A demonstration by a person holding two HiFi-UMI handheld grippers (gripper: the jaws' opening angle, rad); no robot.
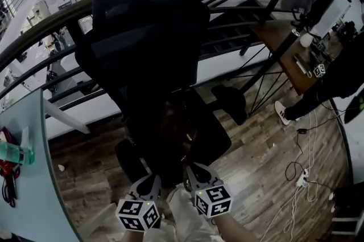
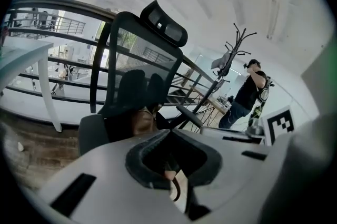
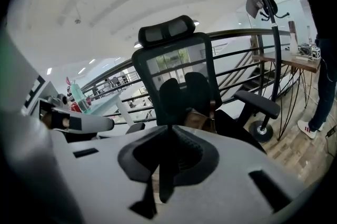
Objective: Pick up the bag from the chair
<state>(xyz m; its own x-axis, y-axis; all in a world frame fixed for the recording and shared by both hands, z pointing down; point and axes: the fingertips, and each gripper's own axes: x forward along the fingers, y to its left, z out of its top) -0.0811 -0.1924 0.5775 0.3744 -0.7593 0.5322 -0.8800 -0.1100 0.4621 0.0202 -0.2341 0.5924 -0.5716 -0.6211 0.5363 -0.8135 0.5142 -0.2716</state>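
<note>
1. Places the brown bag (image 3: 196,118) on the seat of the black office chair (image 1: 148,24), toward the back of the seat, at 12 o'clock from both grippers.
2. Shows the left gripper (image 1: 153,181) and the right gripper (image 1: 191,171) side by side at 6 o'clock in the head view, near the front of the seat and apart from the bag.
3. Reads both pairs of fingers as closed together, with nothing between them.
4. Counts no step as done: no reach, no grip, no lift.
5. Leaves the whole job ahead, by judgement: open the fingers, move toward 12 o'clock, close on a strap or the bag's top, raise it clear of the seat.
</note>
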